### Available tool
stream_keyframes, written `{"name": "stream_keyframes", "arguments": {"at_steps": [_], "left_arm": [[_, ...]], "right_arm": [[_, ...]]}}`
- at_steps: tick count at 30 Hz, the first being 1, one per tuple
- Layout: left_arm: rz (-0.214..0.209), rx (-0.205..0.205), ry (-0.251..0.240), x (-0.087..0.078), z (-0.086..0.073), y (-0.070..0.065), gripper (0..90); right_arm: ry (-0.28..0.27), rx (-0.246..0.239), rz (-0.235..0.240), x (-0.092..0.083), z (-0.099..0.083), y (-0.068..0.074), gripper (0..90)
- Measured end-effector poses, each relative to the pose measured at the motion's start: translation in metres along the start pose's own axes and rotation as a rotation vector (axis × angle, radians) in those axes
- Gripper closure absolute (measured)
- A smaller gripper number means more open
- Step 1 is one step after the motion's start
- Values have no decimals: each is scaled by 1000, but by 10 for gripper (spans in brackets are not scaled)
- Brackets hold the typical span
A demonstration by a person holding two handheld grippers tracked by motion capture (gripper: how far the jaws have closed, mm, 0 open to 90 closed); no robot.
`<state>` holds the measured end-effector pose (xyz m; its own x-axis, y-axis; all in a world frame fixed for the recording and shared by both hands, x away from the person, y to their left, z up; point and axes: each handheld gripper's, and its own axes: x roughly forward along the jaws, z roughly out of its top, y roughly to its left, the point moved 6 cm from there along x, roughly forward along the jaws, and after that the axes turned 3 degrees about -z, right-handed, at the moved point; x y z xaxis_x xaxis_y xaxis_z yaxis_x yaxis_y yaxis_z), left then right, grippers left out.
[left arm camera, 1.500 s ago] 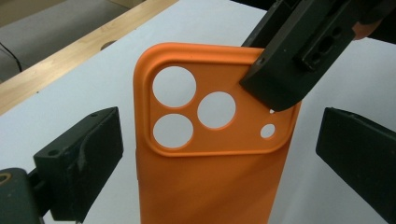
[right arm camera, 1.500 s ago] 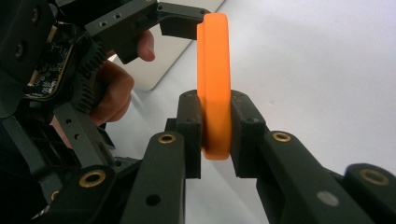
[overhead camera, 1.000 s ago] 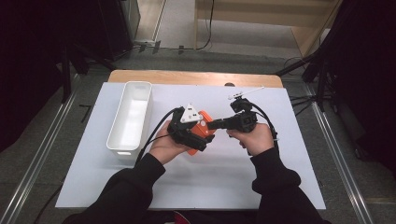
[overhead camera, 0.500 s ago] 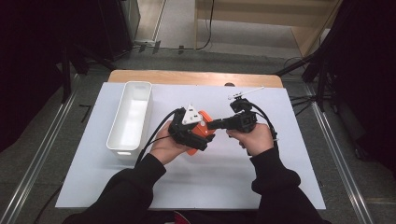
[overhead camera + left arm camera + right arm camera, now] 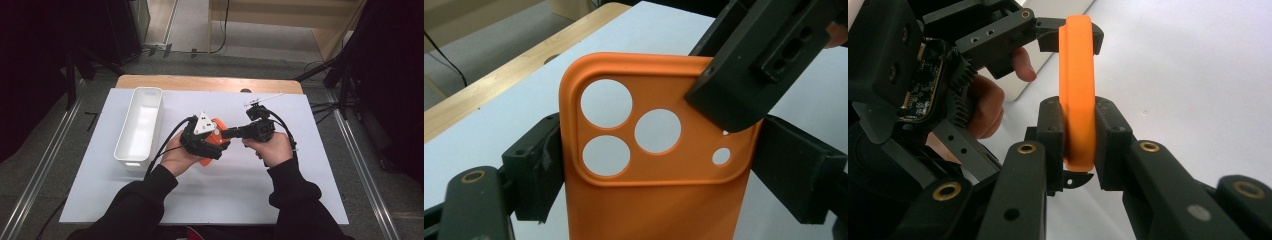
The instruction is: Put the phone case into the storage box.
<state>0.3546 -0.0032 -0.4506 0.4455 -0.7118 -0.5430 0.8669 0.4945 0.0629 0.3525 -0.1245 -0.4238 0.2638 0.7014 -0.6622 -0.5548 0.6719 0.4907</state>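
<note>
An orange phone case (image 5: pixel 218 138) with round camera holes hangs above the middle of the table, gripped from both sides. My left gripper (image 5: pixel 216 143) spans its width; the jaws have just been closing, and in the left gripper view the pads (image 5: pixel 541 165) touch the two long edges of the case (image 5: pixel 659 200). My right gripper (image 5: pixel 226 134) comes in from the right and is shut on the case's rim. In the right gripper view its pads (image 5: pixel 1050 135) pinch the front and back of the case (image 5: pixel 1077 75). One of its jaws covers the case's upper corner in the left gripper view.
A long white bin (image 5: pixel 140 125) stands to the left of my hands on the white mat (image 5: pixel 300 190). The wooden table edge (image 5: pixel 210 82) runs along the back. Black cables trail from both grippers over my forearms.
</note>
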Motion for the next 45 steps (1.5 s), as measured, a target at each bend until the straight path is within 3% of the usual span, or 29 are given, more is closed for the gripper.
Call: {"name": "stream_keyframes", "arguments": {"at_steps": [15,24,36,45], "left_arm": [[-5,1,11,-2,0,0,163],[-16,-29,18,-3,1,3,163],[-24,-78,21,-8,1,10,163],[-36,-110,29,-15,2,15,163]], "right_arm": [[1,-4,-5,0,0,2,745],[-25,-2,20,-5,2,4,681],[-72,0,7,-20,4,-3,604],[-75,-1,-14,-25,3,-10,547]]}}
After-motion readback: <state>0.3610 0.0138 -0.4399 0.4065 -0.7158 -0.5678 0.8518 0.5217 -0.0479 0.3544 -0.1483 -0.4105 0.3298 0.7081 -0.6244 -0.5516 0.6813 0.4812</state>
